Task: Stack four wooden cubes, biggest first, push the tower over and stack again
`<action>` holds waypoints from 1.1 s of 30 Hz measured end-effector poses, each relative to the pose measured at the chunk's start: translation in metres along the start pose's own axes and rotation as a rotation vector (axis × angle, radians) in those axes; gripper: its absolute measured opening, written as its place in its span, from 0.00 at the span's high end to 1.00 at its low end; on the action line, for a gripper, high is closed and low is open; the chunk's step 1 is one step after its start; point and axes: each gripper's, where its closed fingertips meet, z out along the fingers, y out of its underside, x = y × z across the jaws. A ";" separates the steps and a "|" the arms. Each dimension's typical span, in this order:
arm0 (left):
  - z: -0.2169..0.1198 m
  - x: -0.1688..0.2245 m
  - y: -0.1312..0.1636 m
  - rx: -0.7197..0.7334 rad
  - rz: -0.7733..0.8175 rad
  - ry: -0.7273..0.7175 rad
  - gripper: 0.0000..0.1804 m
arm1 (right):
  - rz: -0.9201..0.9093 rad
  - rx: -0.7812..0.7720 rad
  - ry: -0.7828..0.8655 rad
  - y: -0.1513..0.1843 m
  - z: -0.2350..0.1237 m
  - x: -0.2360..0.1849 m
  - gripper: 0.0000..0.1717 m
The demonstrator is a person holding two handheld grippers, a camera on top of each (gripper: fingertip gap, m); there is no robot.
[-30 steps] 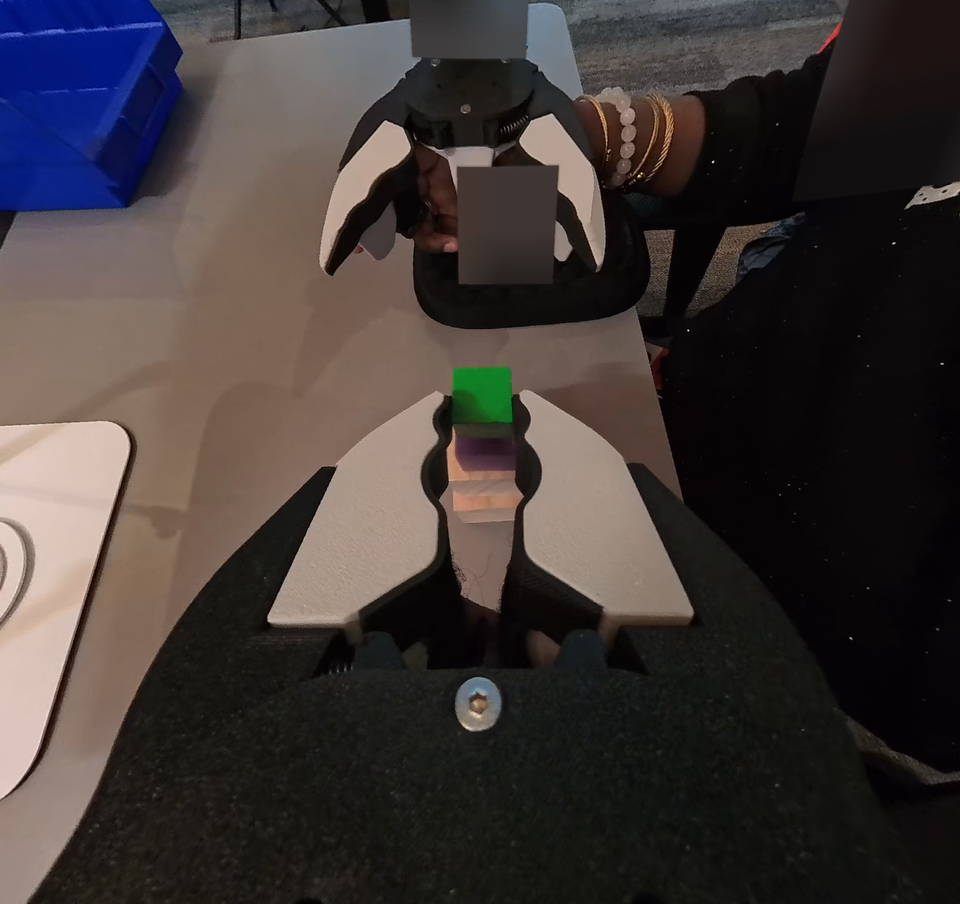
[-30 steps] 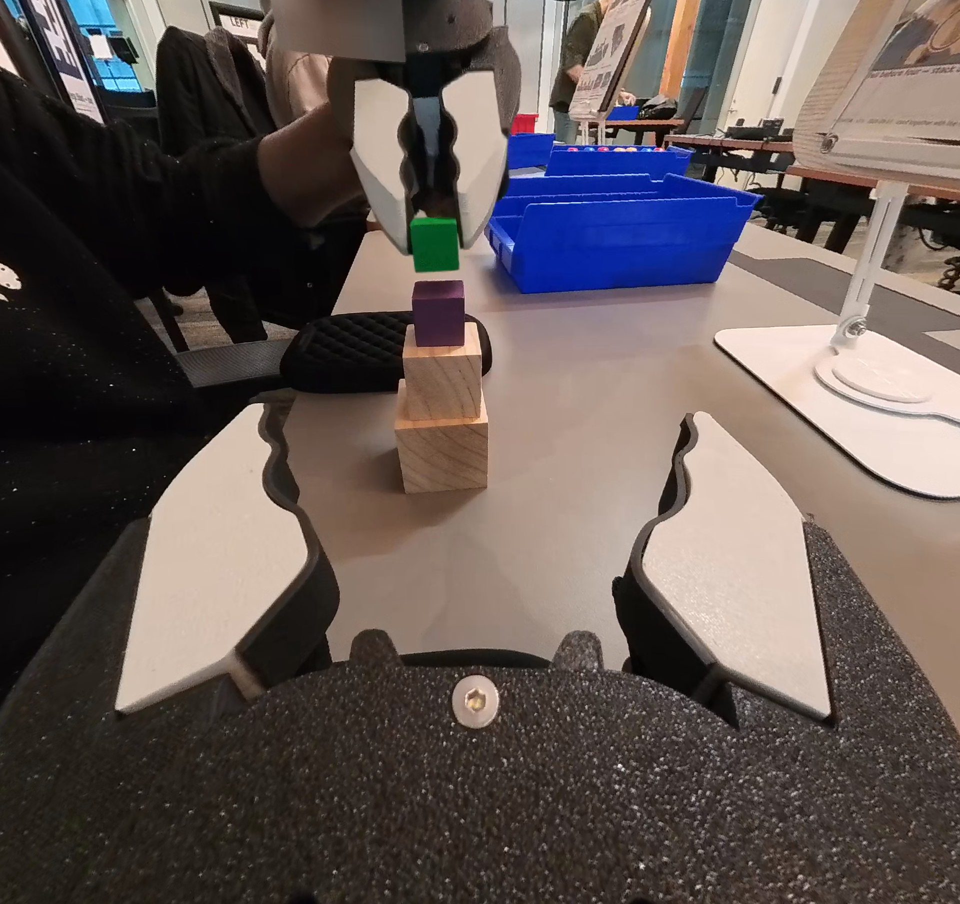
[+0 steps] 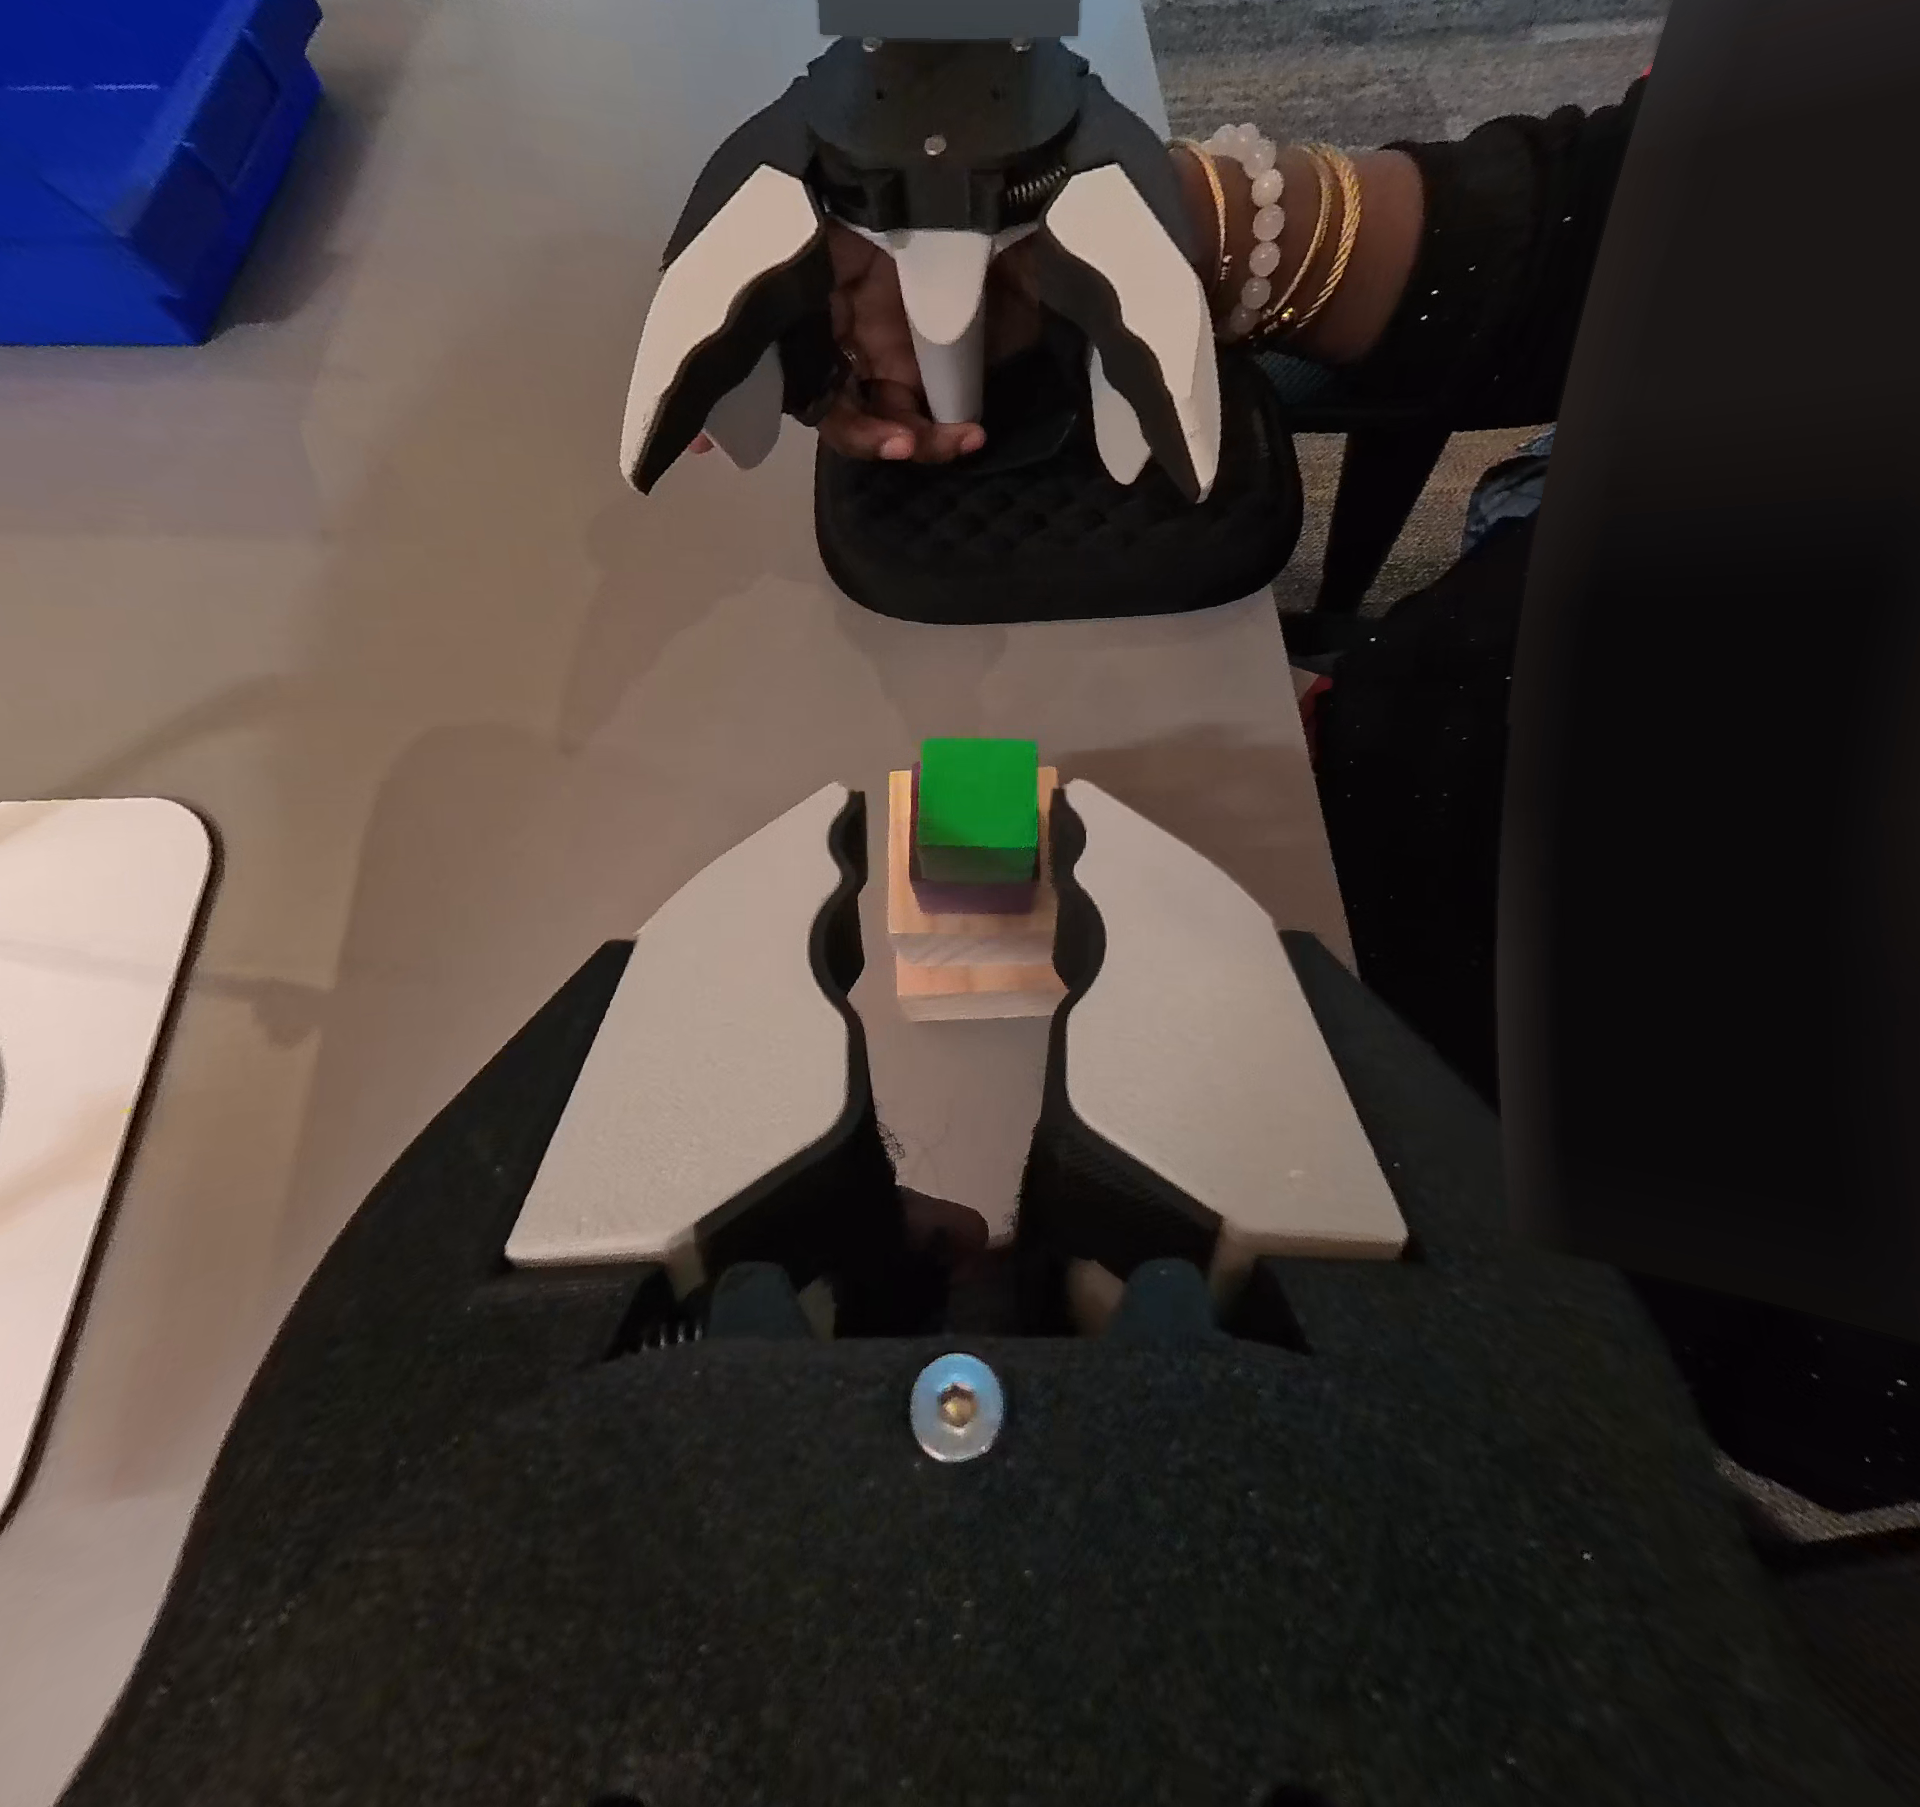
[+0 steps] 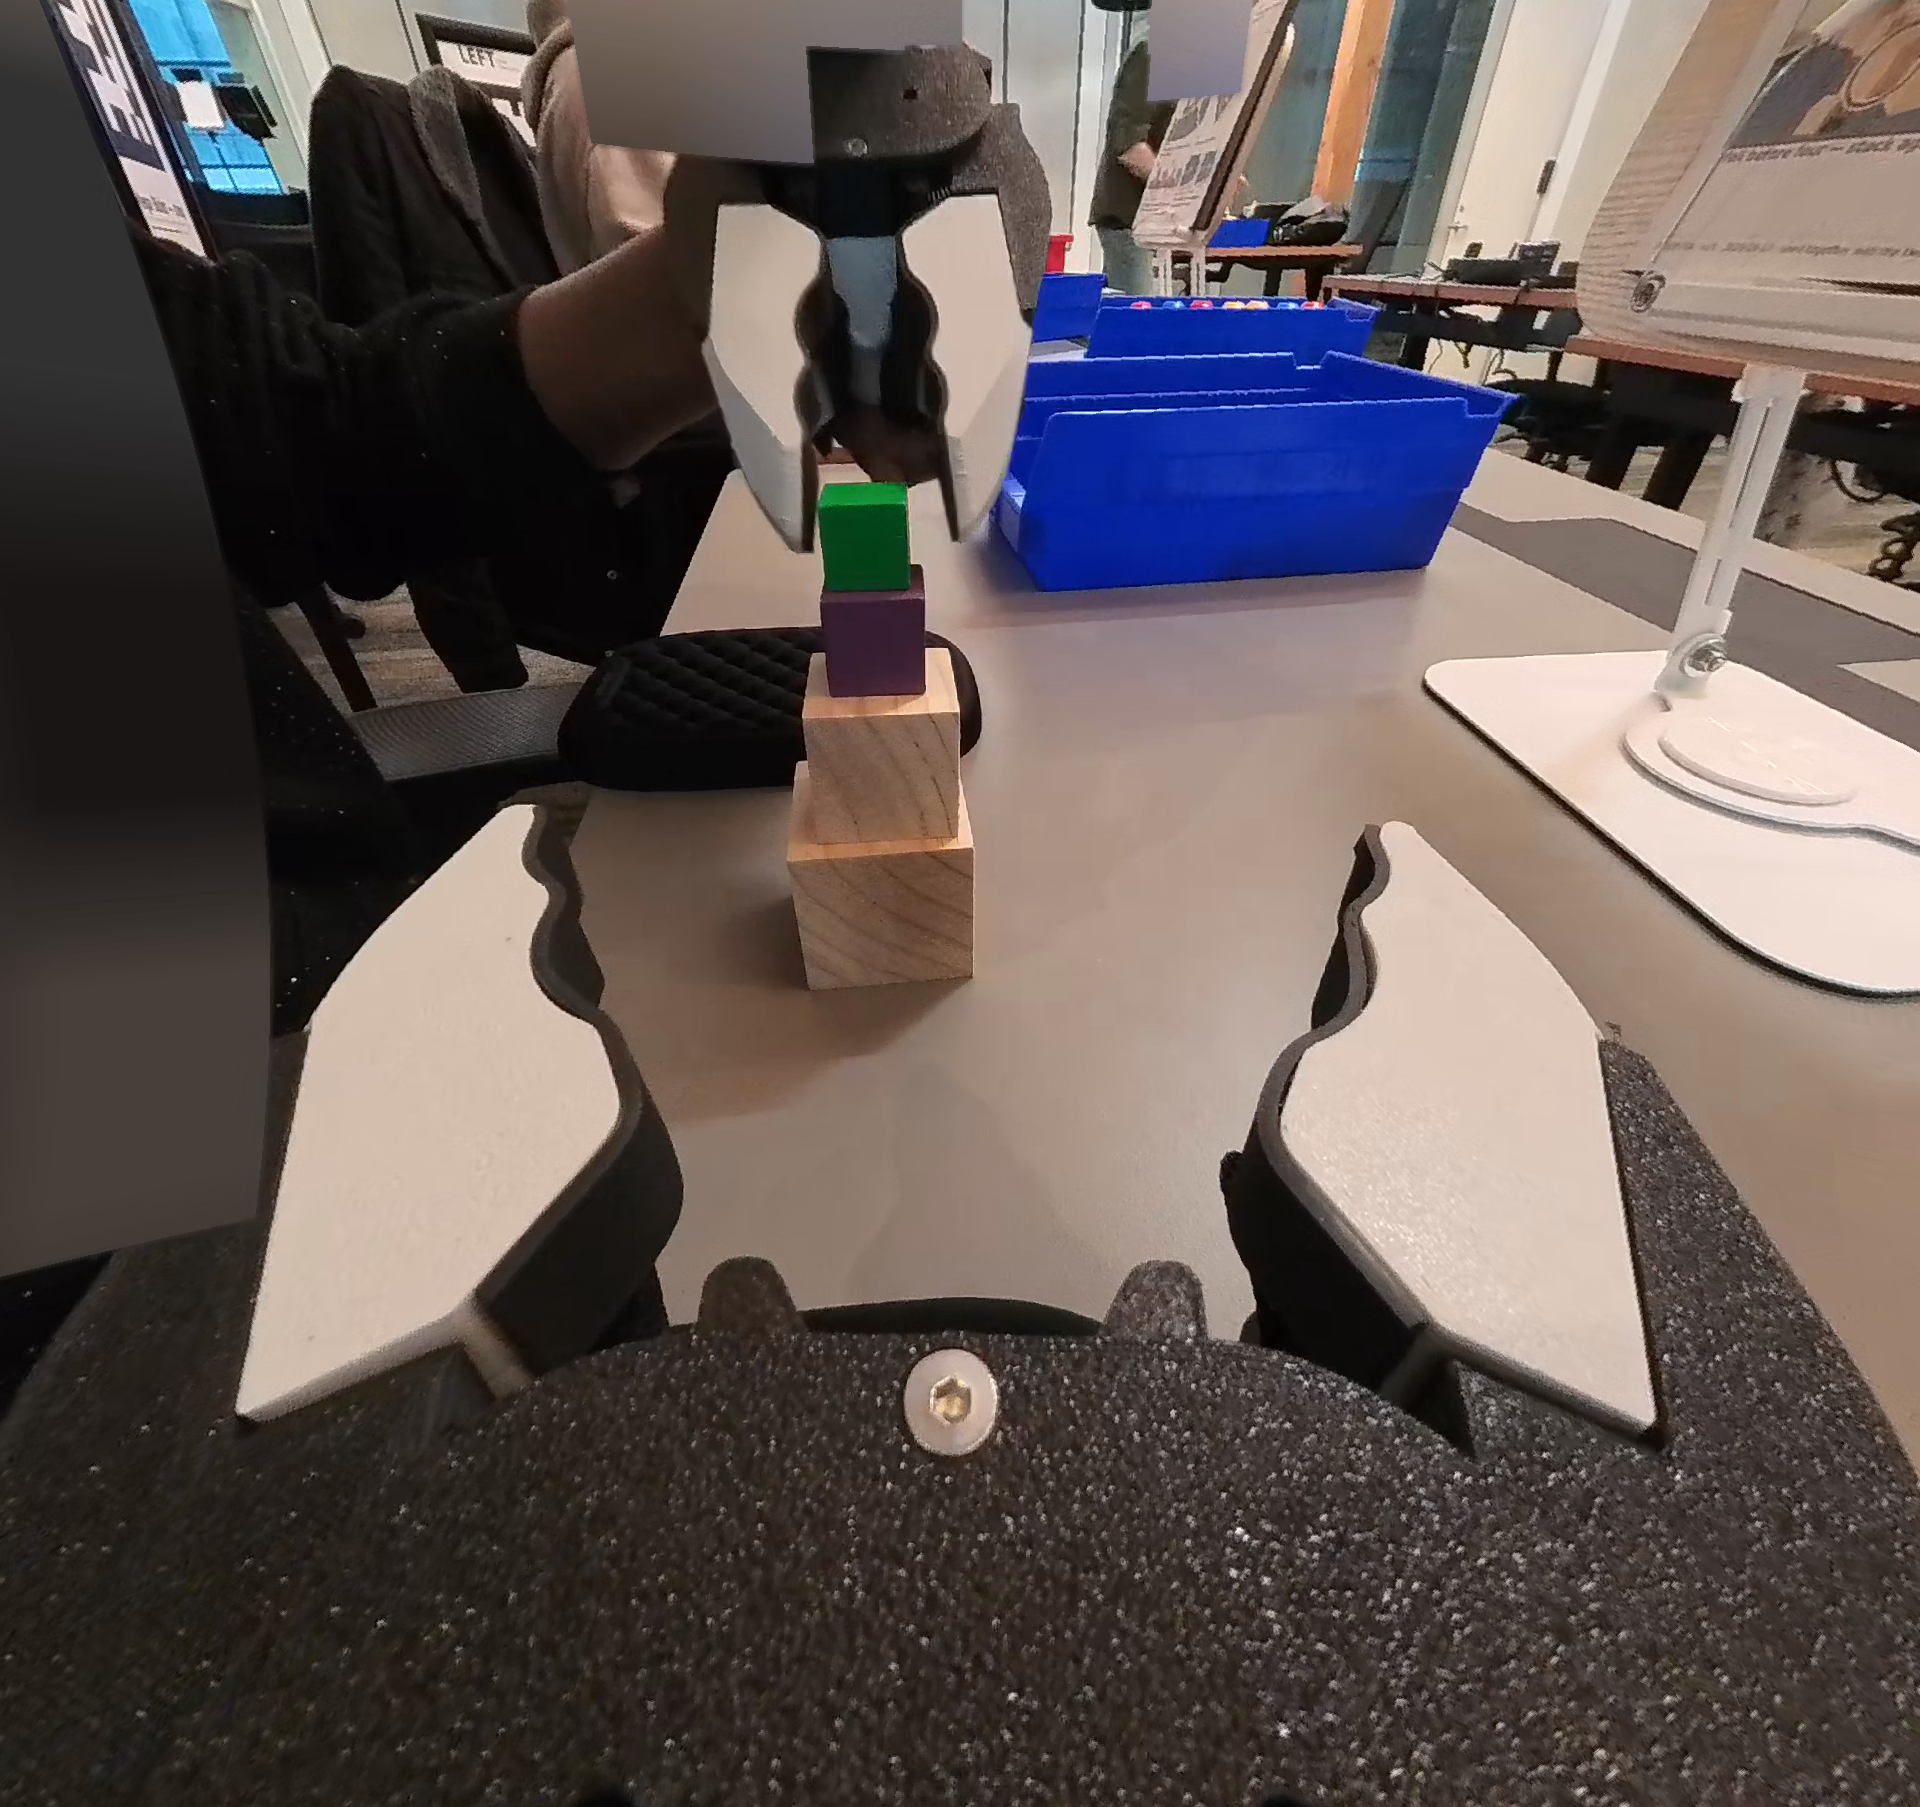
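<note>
Right wrist view: glossy green cube [image 4: 862, 536] tops grainy wooden cubes [image 4: 881, 858].

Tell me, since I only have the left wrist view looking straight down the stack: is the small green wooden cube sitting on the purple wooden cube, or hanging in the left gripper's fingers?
Observer: In the right wrist view, side-on, the green cube rests flat on the purple cube, with no gap between them.
Operator: Do the fingers touch it?
Observer: No. The left gripper is open, and a sliver of space shows between each fingertip and the cube's sides.
Operator: Is the stack straight?
Observer: Side-on it stands upright. The upper plain wooden block sits within the top of the larger bottom wooden block.
</note>
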 end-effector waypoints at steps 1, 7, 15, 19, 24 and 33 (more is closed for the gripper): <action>0.000 0.000 0.001 -0.005 0.005 -0.002 0.83 | 0.000 -0.001 0.000 0.000 0.000 0.000 0.22; 0.005 0.000 0.002 -0.013 0.021 -0.007 0.85 | 0.001 0.001 0.000 0.000 0.000 0.000 0.22; 0.007 0.001 -0.002 -0.002 0.037 -0.004 0.88 | 0.001 0.003 0.000 0.000 0.000 0.000 0.22; 0.008 0.001 -0.002 0.003 0.031 -0.012 0.83 | 0.000 0.001 -0.001 0.000 0.000 0.000 0.22; 0.001 -0.001 -0.006 0.039 0.037 -0.053 0.72 | 0.000 0.002 -0.001 0.000 0.000 0.000 0.22; -0.063 0.005 -0.036 0.728 -0.079 -0.203 0.22 | -0.002 0.003 -0.002 0.000 0.000 0.000 0.23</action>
